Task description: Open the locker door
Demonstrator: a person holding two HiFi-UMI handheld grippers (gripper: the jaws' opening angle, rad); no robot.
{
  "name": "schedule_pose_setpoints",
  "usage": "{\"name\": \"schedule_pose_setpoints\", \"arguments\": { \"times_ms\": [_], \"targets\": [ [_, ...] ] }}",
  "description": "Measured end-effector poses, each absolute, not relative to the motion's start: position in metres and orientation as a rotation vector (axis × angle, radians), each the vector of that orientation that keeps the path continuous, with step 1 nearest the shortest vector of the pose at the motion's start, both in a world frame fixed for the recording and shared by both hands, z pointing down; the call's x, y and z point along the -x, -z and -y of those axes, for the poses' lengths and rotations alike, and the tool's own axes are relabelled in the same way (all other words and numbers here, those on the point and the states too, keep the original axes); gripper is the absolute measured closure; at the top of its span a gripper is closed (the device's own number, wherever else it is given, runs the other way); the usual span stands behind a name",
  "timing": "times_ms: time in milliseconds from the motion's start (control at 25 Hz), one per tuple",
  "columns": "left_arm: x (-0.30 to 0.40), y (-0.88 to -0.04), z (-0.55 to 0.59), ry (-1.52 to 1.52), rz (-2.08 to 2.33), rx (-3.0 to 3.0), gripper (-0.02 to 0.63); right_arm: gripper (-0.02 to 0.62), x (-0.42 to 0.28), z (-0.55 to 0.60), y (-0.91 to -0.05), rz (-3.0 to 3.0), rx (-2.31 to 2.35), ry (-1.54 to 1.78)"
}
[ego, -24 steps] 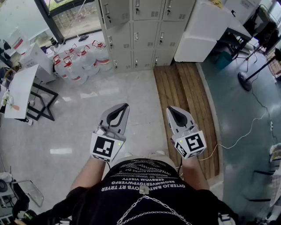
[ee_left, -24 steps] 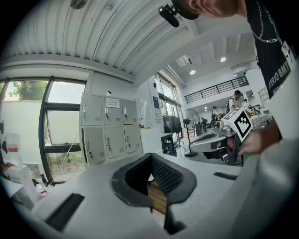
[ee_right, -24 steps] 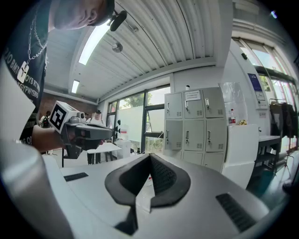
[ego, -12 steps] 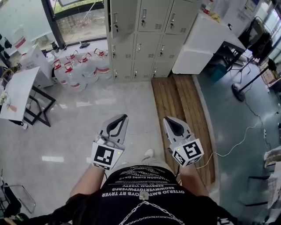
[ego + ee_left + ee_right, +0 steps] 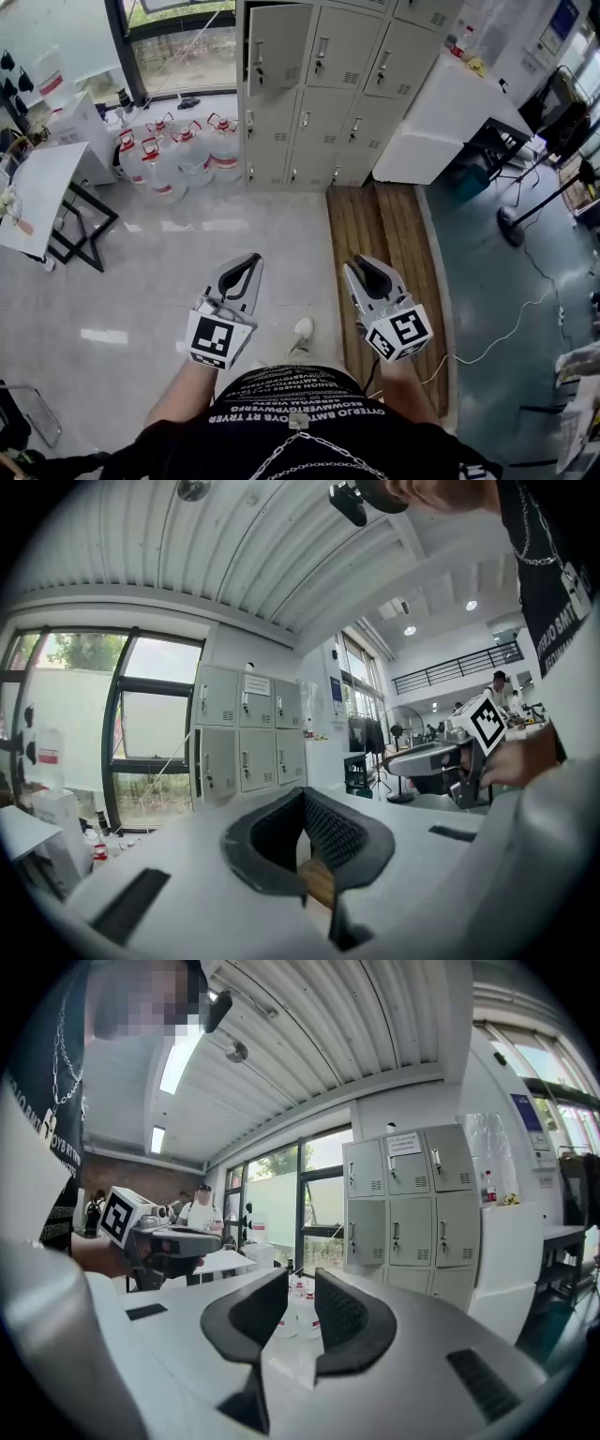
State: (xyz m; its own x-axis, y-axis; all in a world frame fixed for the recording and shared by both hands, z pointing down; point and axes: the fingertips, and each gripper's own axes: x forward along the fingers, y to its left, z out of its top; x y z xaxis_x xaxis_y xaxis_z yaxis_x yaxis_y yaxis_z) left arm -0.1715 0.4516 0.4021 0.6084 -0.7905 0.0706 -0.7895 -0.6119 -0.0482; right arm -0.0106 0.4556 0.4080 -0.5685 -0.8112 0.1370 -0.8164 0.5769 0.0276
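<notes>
The grey lockers (image 5: 323,94) stand against the far wall beside the window, with one locker door (image 5: 278,47) in the left column swung slightly outward and the other doors flush. Both tools are held well short of them over the pale floor: the left hand-held gripper (image 5: 246,265) has its jaws closed tip to tip on nothing, while the right hand-held gripper (image 5: 361,267) has just been opening its jaws and shows a narrow, empty gap. Water bottles (image 5: 178,155) cluster left of the lockers, a white worktop (image 5: 450,112) stands to their right, and a wooden floor strip (image 5: 380,244) runs towards them.

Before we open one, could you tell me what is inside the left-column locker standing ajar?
Only a dark sliver of the locker interior shows; its ajar door covers the rest, hiding any contents.
</notes>
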Motion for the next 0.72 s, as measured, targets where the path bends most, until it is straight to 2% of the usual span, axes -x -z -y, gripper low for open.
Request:
{"name": "schedule_pose_setpoints", "arguments": {
  "times_ms": [720],
  "targets": [
    [0.122, -0.408, -0.307, 0.201, -1.430, 2.798, 0.612, 0.486, -0.012, -0.301, -0.425, 2.757, -1.209, -0.116]
  ]
}}
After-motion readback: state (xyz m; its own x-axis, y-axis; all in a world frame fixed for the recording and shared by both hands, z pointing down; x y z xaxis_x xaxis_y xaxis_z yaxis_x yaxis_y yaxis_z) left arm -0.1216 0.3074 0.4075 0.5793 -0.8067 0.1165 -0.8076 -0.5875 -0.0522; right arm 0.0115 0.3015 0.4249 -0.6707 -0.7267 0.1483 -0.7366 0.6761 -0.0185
